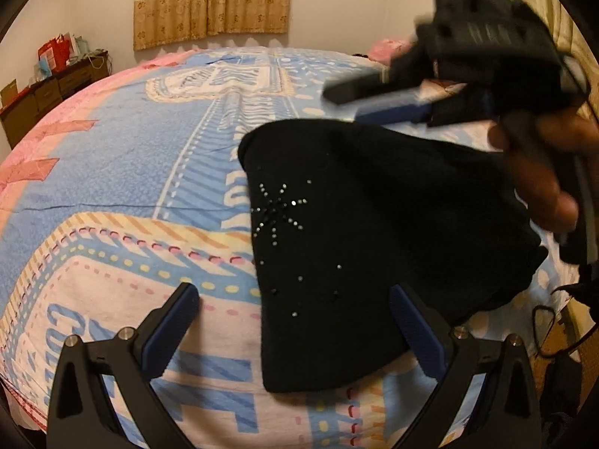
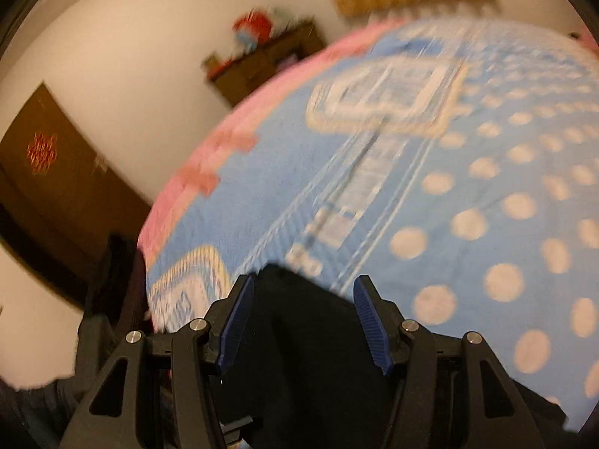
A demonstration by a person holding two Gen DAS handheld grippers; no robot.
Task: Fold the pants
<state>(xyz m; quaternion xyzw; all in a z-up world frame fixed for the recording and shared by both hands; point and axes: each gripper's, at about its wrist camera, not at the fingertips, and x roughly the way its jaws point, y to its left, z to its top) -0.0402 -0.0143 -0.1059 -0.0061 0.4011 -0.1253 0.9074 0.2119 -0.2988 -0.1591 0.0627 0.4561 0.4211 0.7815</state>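
Observation:
The black pants [image 1: 355, 247] lie folded into a compact bundle on the bed, with a rhinestone star pattern on top. My left gripper [image 1: 295, 299] is open just above the bundle's near edge, its right finger over the cloth, holding nothing. My right gripper [image 1: 348, 101] hovers open above the bundle's far side, held by a hand. In the blurred right wrist view the right gripper [image 2: 305, 292] is open and empty, with the black pants [image 2: 299, 355] below and between its fingers.
The bed carries a blue, pink and cream patterned sheet [image 1: 142, 157]. A brown dresser [image 1: 41, 93] with bags stands at the far left wall. Curtains [image 1: 209, 0] hang behind the bed. Cables and dark items [image 1: 554, 336] lie off the bed's right edge.

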